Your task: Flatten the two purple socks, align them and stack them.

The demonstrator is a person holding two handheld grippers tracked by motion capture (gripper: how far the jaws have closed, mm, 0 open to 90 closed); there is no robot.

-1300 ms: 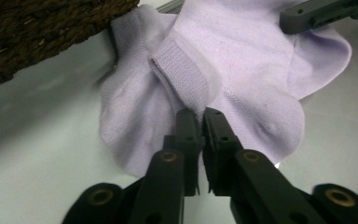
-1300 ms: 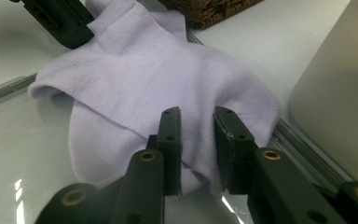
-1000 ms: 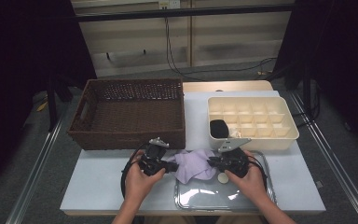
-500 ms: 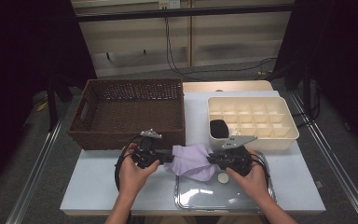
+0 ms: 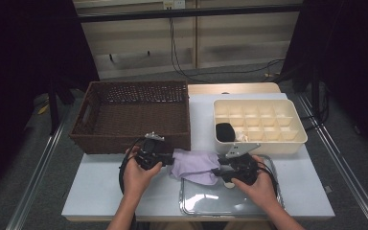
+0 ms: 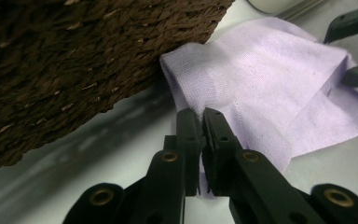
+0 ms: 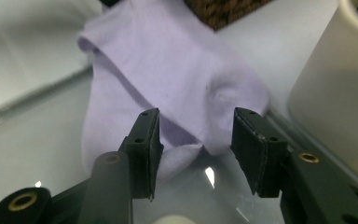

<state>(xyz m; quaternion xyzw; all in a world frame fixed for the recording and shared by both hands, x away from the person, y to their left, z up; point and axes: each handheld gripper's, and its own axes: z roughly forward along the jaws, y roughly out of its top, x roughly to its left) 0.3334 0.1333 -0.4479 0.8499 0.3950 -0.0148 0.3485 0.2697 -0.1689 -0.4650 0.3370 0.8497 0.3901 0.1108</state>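
Lilac sock point(image 5: 194, 165) lies on the desk point(image 5: 96, 191), one end over the rim of the glass lid point(image 5: 230, 203), just in front of the wicker basket point(image 5: 132, 117). Left tongs point(image 6: 200, 122) pinch its edge tight. Right tongs point(image 7: 193, 135) have just been opening; sock toe between them, pads clear. Since a second ago the sock is stretched flatter, so probably released for laying out. No legible writing.

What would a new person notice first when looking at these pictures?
A lilac sock lies at the table's near middle, partly on a shiny metal tray. The left tool is shut on one end; the right tool, jaws just opened, straddles the other. Behind stand a dark wicker basket and a cream compartment box.
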